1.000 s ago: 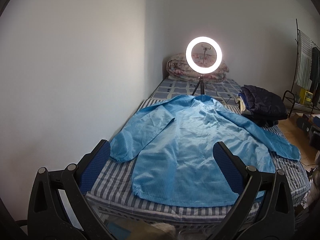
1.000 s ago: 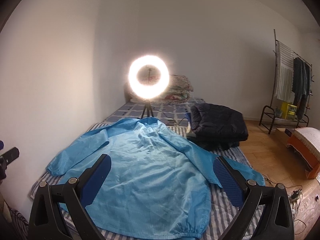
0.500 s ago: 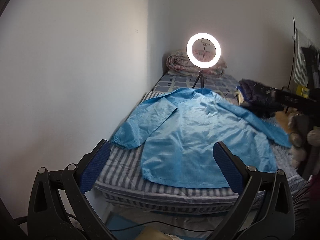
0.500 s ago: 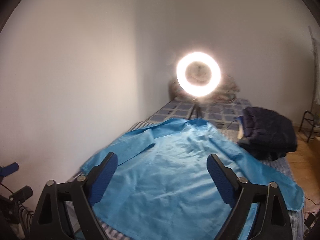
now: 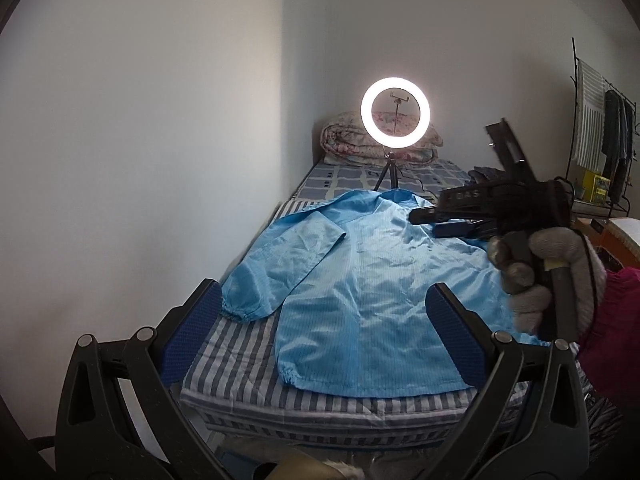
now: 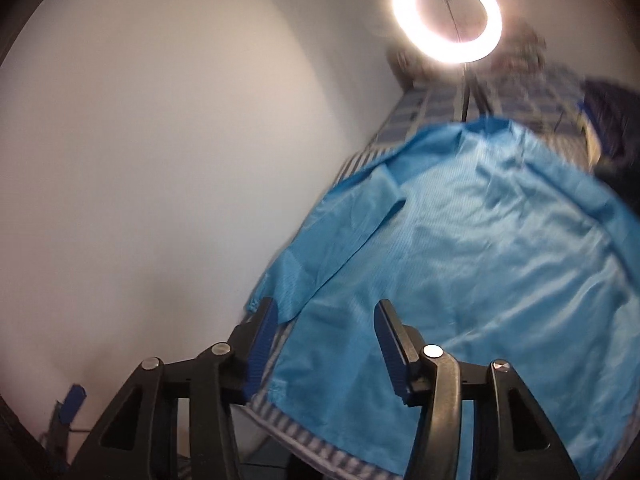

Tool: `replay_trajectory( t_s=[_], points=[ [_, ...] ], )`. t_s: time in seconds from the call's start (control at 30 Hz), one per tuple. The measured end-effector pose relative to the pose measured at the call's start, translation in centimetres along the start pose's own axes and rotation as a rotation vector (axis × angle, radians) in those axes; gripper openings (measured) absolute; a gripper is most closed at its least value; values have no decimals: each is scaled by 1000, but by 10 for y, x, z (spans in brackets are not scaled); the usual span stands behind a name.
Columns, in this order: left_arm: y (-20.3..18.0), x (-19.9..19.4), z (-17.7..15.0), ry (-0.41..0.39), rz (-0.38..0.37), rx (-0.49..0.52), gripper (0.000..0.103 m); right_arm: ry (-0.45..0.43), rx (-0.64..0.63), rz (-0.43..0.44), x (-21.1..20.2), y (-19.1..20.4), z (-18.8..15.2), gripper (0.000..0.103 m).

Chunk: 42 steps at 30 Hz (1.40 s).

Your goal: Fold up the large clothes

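- The blue coat point(image 5: 372, 296) lies spread flat on the striped bed point(image 5: 240, 364), one sleeve folded beside the wall.
- The right gripper point(image 6: 324, 344) hangs over the coat's hem, fingers closing, nothing between them.
- The left gripper point(image 5: 320, 336) has fingers wide, empty.
- A ring light point(image 5: 395, 112) stands behind.

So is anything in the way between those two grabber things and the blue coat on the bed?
Nothing visible. The blue coat lies spread flat on the striped bed, uncovered. The left gripper hangs open before its near hem; the right gripper, jaws closing on nothing, hovers over it. The dark folded clothes lie off to the side.
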State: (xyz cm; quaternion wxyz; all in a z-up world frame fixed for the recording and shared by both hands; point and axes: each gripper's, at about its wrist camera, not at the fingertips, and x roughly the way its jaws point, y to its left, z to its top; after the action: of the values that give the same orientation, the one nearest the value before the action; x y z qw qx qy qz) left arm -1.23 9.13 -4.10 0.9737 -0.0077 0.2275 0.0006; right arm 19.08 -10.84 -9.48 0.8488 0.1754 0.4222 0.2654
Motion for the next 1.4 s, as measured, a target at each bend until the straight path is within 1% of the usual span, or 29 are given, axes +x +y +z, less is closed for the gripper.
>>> replay_trajectory(
  t_s=[0.1, 0.23, 0.37, 0.43, 0.5, 0.53, 0.6, 0.67, 0.7, 0.8, 0.83, 0.87, 0.9, 0.97, 1.03, 1.1, 1.13, 1.27, 1.33, 1.4],
  points=[
    [5, 23, 1, 41, 24, -15, 103, 50, 48, 29, 46, -15, 18, 52],
    [12, 53, -1, 87, 45, -19, 103, 133, 73, 69, 119, -27, 38, 52],
    [13, 87, -7, 135, 44, 5, 103, 214, 117, 79, 191, -39, 47, 52],
    [14, 104, -13, 156, 25, -9, 103, 249, 145, 71, 222, -47, 48, 52],
    [17, 123, -20, 194, 4, -53, 103, 268, 183, 61, 246, -57, 48, 52],
    [20, 133, -23, 226, -9, -86, 103, 275, 202, 65, 256, -62, 47, 51],
    [23, 144, -28, 264, -24, -136, 103, 289, 230, 63, 275, -70, 46, 51],
    [24, 149, -29, 276, -20, -140, 103, 305, 245, 63, 292, -74, 46, 51],
    [23, 150, -29, 274, -5, -129, 103, 308, 248, 65, 299, -74, 46, 51],
    [25, 154, -33, 277, 38, -109, 103, 299, 226, 79, 309, -69, 49, 49],
    [27, 156, -35, 288, 41, -120, 103, 299, 204, 72, 311, -65, 51, 45],
    [31, 158, -37, 305, 40, -141, 98, 302, 186, 63, 314, -63, 53, 42],
    [35, 161, -38, 320, 41, -156, 95, 305, 173, 53, 315, -62, 54, 37],
    [40, 163, -40, 341, 48, -176, 83, 307, 165, 42, 322, -63, 58, 30],
    [42, 165, -41, 347, 48, -177, 79, 301, 154, 28, 322, -61, 60, 11],
    [43, 165, -42, 345, 39, -181, 79, 294, 146, 23, 323, -61, 63, 3],
    [42, 164, -42, 343, 33, -180, 79, 290, 148, 28, 321, -61, 65, 0],
    [42, 159, -41, 323, 42, -165, 79, 269, 137, 31, 313, -57, 73, 0],
    [45, 156, -42, 319, 50, -174, 79, 257, 131, 44, 304, -55, 76, 0],
    [52, 156, -43, 321, 49, -191, 79, 249, 114, 37, 293, -56, 79, 0]
  ],
)
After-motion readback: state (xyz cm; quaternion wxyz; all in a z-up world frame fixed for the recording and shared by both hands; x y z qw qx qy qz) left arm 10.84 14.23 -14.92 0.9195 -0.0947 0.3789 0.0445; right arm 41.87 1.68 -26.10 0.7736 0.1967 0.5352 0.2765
